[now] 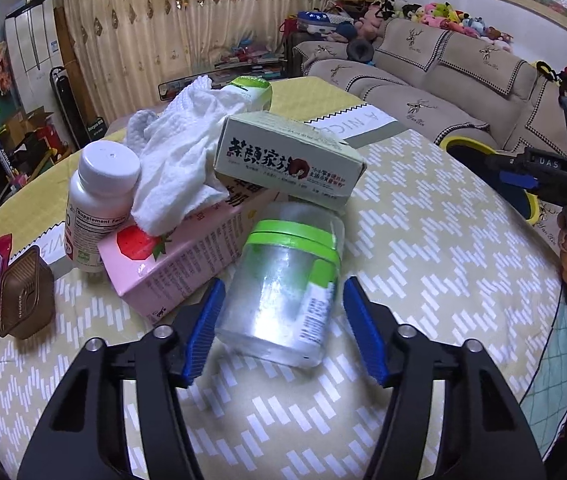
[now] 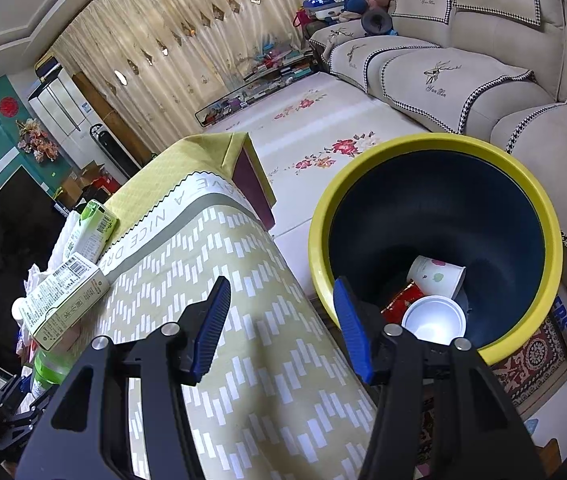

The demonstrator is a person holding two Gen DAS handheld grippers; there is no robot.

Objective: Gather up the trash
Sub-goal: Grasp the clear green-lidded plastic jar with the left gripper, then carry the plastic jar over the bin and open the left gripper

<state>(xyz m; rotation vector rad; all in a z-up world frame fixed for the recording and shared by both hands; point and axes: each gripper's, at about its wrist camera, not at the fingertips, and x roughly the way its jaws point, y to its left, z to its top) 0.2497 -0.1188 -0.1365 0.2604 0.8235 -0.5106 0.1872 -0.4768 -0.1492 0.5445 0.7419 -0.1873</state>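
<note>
Through my left wrist camera, my left gripper (image 1: 279, 328) straddles a clear plastic jar (image 1: 283, 296) with a green lid, lying on its side on the table (image 1: 423, 220). My jaws stand apart on either side of it: the pad at 9 o'clock sits right against the jar's wall, the pad at 3 o'clock is just clear of it, so I am not clamped on it yet. I come at the jar's body because the round wall gives both pads something to press on.

At 11 o'clock from the jar lies the rest of the pile: a pink carton (image 1: 175, 260) with a strawberry on it, a white pill bottle (image 1: 99, 208) upright behind it, a crumpled white cloth (image 1: 179, 160) draped on top, and a green-and-white box (image 1: 287, 160) whose corner overhangs the jar's lid. I judge that the overhang could shift when I lift.

Through my right wrist camera, my right gripper (image 2: 283, 328) is apart and empty, hovering over the table edge. At 2 o'clock stands the yellow-rimmed bin (image 2: 363, 184) on the floor, beside the table so trash has a short trip. A paper cup (image 2: 437, 276), a white tub (image 2: 433, 318) and a red wrapper (image 2: 401, 300) lie inside.
</note>
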